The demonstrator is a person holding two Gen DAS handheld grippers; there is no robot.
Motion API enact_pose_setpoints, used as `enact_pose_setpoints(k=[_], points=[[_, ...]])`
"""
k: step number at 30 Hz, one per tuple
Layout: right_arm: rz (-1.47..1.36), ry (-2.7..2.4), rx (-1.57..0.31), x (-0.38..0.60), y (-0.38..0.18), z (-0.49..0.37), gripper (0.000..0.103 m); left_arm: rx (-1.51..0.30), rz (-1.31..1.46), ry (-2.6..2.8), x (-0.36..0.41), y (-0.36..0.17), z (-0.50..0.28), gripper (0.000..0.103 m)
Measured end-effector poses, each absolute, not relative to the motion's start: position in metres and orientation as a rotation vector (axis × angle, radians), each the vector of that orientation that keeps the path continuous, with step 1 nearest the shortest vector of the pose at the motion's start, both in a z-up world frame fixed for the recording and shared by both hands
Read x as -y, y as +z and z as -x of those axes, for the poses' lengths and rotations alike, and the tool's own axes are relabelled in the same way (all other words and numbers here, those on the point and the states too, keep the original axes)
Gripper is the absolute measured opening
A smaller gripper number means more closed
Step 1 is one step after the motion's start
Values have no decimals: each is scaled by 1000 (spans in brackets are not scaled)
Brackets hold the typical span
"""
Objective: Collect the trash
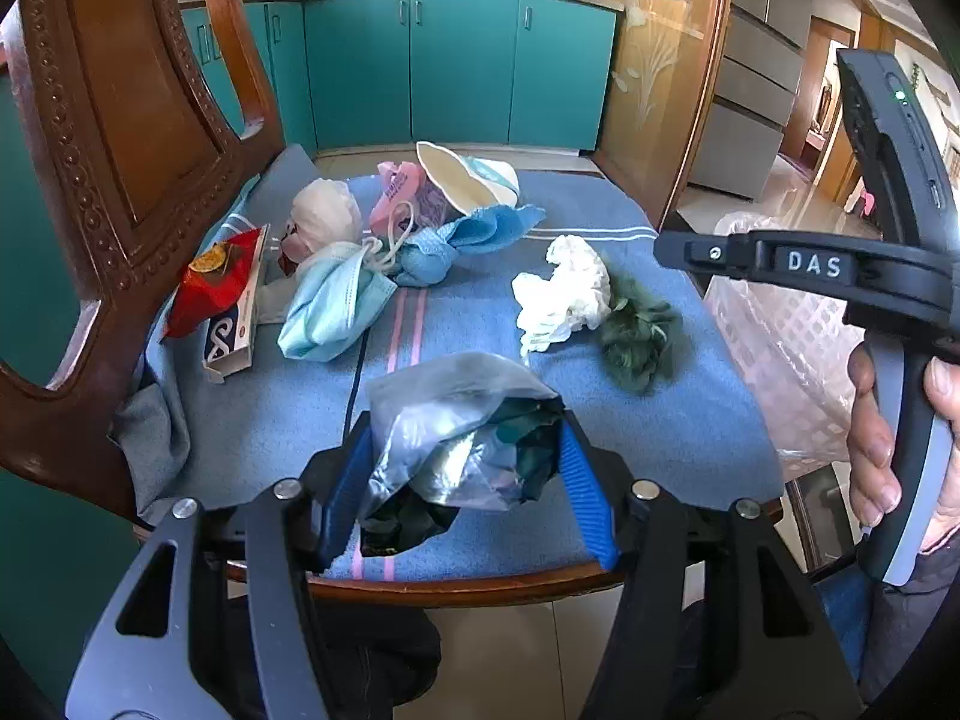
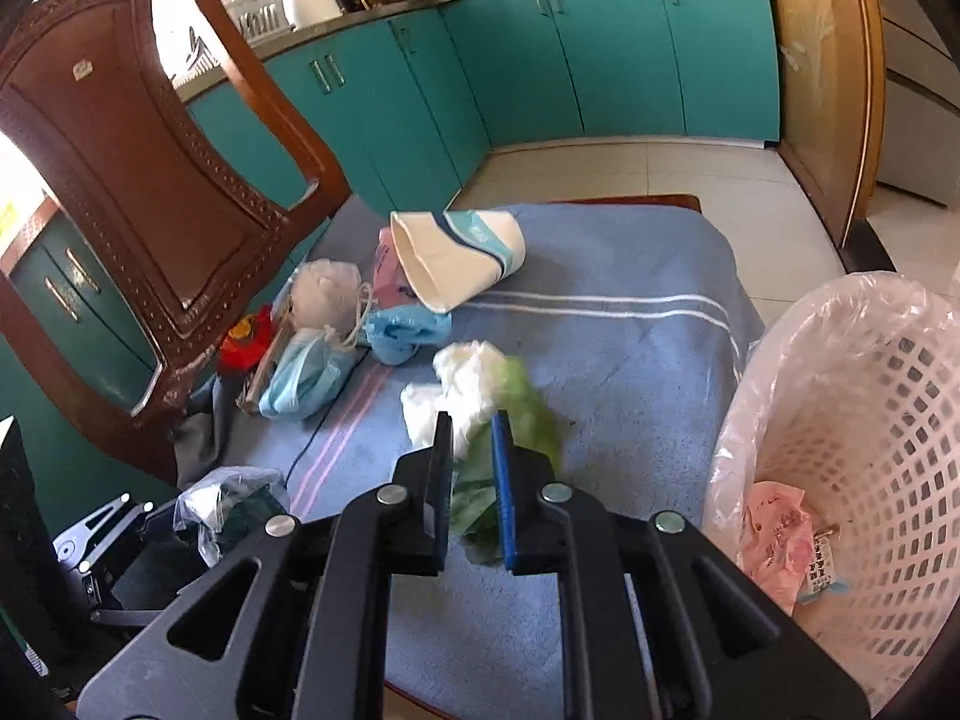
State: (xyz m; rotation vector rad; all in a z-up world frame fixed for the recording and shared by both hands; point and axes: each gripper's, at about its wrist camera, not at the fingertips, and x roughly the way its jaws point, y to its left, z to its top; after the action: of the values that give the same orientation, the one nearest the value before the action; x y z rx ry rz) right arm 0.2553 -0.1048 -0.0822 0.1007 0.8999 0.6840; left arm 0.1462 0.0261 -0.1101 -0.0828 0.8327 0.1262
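Observation:
My left gripper is shut on a clear plastic bag stuffed with dark green scraps, held low over the front of the blue towel. The same bag shows at the lower left of the right wrist view. My right gripper is shut on a blurred crumpled green wad, with a white tissue just behind it. In the left wrist view a hand holds the right gripper above the tissue and the green wad.
The towel covers a wooden chair whose carved back rises at the left. On it lie a paper cup, blue masks, a red packet and a blue cloth. A bag-lined white basket stands at the right.

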Motion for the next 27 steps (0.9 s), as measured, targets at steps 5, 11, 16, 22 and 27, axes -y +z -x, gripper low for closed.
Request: enact_pose_setpoints(k=[5,11,16,22,27], points=[[-64,638,-943,104,-91,-258,19,-849,88,123,-26,-116,-149,61],[26,536,-996,95,-118,-268,65,-857,90,114,-25,-120,-151,61],[198,475,-960,72,-132,-263,68,-858,91,113,-26,-120,-149,61],[260,515,-963,60,-138,-256,59,-853,97,120,-29,-118,-148,61],[261,522,-993,58,-145,-259,44,-854,99,121,-29,-118,-148,61]])
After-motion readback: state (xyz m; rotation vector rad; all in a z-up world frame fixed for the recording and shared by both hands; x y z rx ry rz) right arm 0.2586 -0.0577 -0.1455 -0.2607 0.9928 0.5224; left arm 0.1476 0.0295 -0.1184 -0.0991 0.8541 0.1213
